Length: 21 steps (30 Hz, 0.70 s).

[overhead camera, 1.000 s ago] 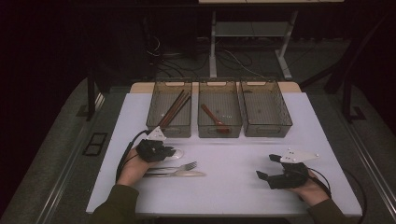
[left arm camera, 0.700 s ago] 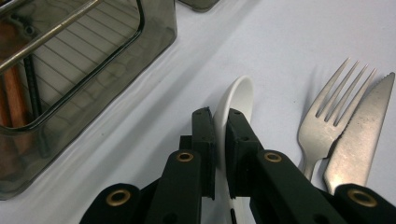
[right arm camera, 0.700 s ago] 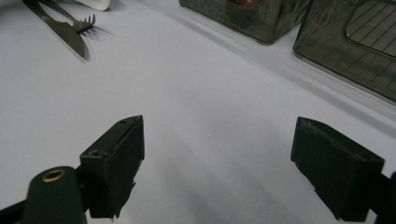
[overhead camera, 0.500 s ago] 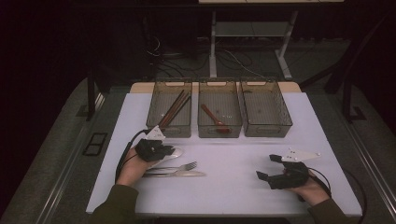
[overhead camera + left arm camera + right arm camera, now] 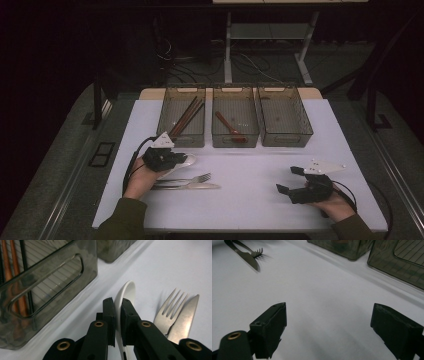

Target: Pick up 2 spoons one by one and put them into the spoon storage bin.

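Since the earlier frame little has shifted: the left hand-held gripper point(image 5: 167, 159) remains over the white spoon point(image 5: 183, 161), and the right hand-held gripper point(image 5: 292, 181) stays parked near the table's point(image 5: 250, 200) front right.

High view: the spoon lies just before the left bin point(image 5: 183, 117), which holds chopsticks point(image 5: 186, 116); a fork point(image 5: 192, 178) and knife point(image 5: 192, 186) lie beside it. The middle bin point(image 5: 234, 117) holds a brown spoon point(image 5: 229, 127).

Left gripper view: the jaws are clamped narrow on the white spoon point(image 5: 123, 305), gripped by its edge, presumably so it can be lifted off the table.

Right gripper view: the jaws stand wide apart over bare table, holding nothing, judged to be waiting clear of the work.
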Each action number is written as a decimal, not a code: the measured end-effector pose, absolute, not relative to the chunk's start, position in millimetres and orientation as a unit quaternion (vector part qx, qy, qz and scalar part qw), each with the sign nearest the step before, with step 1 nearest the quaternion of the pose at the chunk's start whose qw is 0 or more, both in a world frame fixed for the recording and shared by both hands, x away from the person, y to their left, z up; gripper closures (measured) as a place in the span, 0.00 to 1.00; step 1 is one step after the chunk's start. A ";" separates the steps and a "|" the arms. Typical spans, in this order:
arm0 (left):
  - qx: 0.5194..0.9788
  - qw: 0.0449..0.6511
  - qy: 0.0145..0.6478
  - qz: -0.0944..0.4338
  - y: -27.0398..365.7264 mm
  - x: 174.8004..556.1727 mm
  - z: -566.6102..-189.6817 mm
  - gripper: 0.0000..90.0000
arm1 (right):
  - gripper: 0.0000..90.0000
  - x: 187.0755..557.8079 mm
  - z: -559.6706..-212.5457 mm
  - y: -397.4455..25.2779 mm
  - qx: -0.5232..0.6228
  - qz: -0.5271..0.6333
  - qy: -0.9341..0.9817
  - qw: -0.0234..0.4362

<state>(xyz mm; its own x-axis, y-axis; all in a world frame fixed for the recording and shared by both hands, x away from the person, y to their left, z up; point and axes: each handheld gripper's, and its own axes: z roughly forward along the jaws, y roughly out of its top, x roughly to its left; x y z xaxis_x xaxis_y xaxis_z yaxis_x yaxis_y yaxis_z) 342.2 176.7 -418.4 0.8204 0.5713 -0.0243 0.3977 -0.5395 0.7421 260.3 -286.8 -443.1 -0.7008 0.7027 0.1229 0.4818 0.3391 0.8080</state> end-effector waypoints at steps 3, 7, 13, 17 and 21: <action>0.870 0.394 0.274 0.116 174.3 340.8 -416.1 0.93 | 0.15 260.7 -443.1 -286.4 0.367 0.442 0.809 0.125; 0.866 0.403 0.272 0.118 171.1 339.4 -412.8 0.93 | 0.15 261.1 -442.9 -286.5 0.367 0.444 0.808 0.127; 0.861 0.415 0.270 0.115 165.8 336.7 -407.6 0.93 | 0.15 261.2 -442.9 -285.8 0.366 0.443 0.808 0.126; 0.860 0.420 0.265 0.115 160.8 335.5 -404.4 0.93 | 0.15 261.0 -443.0 -285.1 0.365 0.443 0.809 0.126; 0.860 0.424 0.260 0.114 156.6 334.6 -401.1 0.93 | 0.15 261.1 -443.0 -285.3 0.366 0.443 0.809 0.126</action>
<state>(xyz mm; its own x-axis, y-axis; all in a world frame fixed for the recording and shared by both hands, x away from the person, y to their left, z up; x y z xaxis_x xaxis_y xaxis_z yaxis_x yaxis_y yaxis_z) 334.6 156.6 -401.1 0.8388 0.5440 -0.0242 0.3500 -0.5046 0.7892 261.1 -285.3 -443.0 -0.7013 0.7026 0.1206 0.4802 0.3405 0.8084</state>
